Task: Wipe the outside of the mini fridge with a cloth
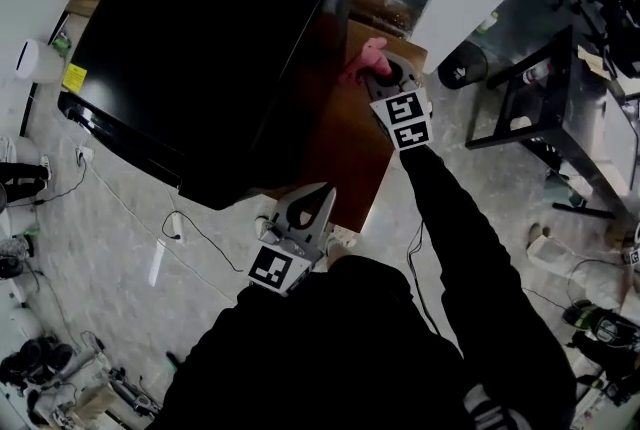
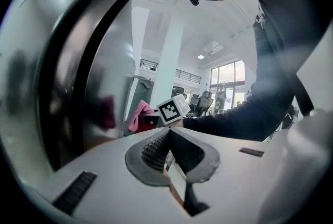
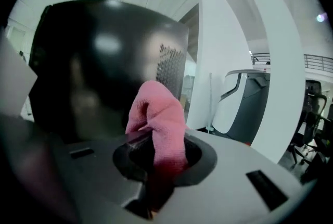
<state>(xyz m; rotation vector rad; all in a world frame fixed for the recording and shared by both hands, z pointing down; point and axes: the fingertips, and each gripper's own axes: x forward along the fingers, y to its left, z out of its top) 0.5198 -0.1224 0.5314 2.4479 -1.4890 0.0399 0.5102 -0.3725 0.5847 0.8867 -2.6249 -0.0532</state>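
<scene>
Right gripper [image 3: 156, 151] is clamped tight on the pink cloth [image 3: 158, 124], and the cloth bunches up out of the jaws in a soft fold. Just past it stands the mini fridge [image 3: 104, 61], black and glossy, with a patch of small vent holes on the side that faces the camera. From the head view, the right gripper [image 1: 382, 76] is out at arm's length at the fridge's far right side, cloth [image 1: 368, 56] pressed in by the dark panel (whether it truly touches the panel can't be told from up here). The fridge [image 1: 200, 48] fills the upper left, with a yellow sticker near one corner.

Left gripper [image 1: 322, 198] hangs low and close to the body, near the fridge's near corner but apart from it. In its own view the left gripper [image 2: 167, 133] has its ribbed pads [image 2: 153, 149] closed on each other, with nothing between them. The fridge's shiny wall [image 2: 78, 61] curves up on the left, and beyond it are the pink cloth [image 2: 138, 113] and the other arm's dark sleeve [image 2: 234, 116].
</scene>
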